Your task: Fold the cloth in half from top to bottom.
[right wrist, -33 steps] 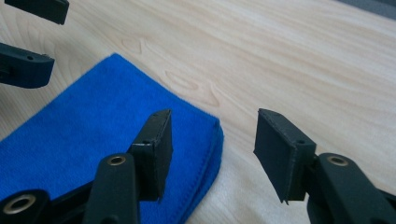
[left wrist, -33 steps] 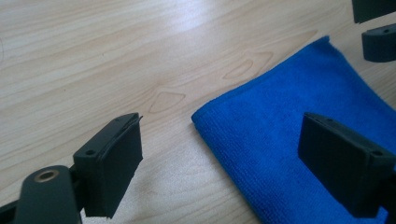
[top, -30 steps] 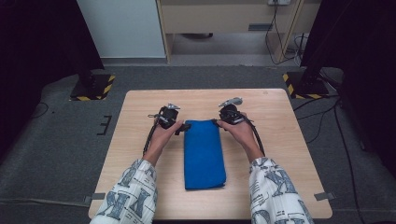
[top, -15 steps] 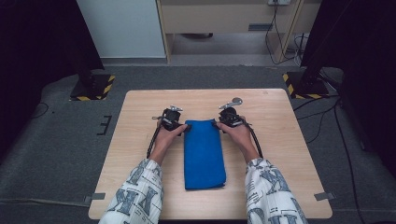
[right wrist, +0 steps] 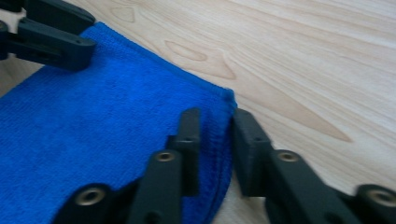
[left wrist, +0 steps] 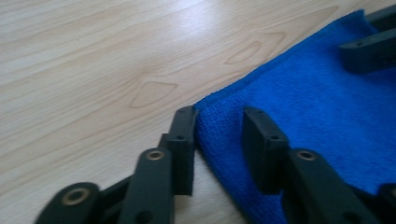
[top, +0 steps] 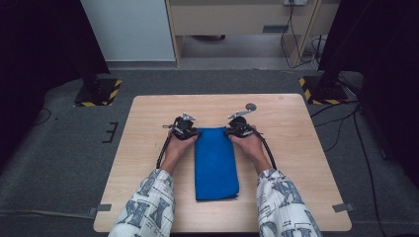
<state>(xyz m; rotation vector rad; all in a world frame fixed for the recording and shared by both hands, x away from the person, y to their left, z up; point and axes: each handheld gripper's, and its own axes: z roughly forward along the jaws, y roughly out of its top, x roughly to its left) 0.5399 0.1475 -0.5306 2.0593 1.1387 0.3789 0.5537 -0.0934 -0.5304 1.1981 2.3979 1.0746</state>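
Both forearms reach forward over the counter (top: 148, 148), each hand low at a far corner of the blue towel (top: 216, 163), which lies folded lengthwise at the counter's middle. The left gripper (left wrist: 217, 128) and right gripper (right wrist: 215, 126) have just been closing; their fingers (left wrist: 184, 140) straddle the towel's corners, narrowed but not yet clearly pinching. Since the earlier picture, both hands have drawn closer to the towel's corners.

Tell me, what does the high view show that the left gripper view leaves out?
The high view alone takes in the person's patterned sleeves, the whole wooden table and the grey floor. The left gripper view alone gives a close look at the left gripper, whose jaws have just been closing astride a corner of the blue towel. Both show the towel, the tabletop and both grippers.
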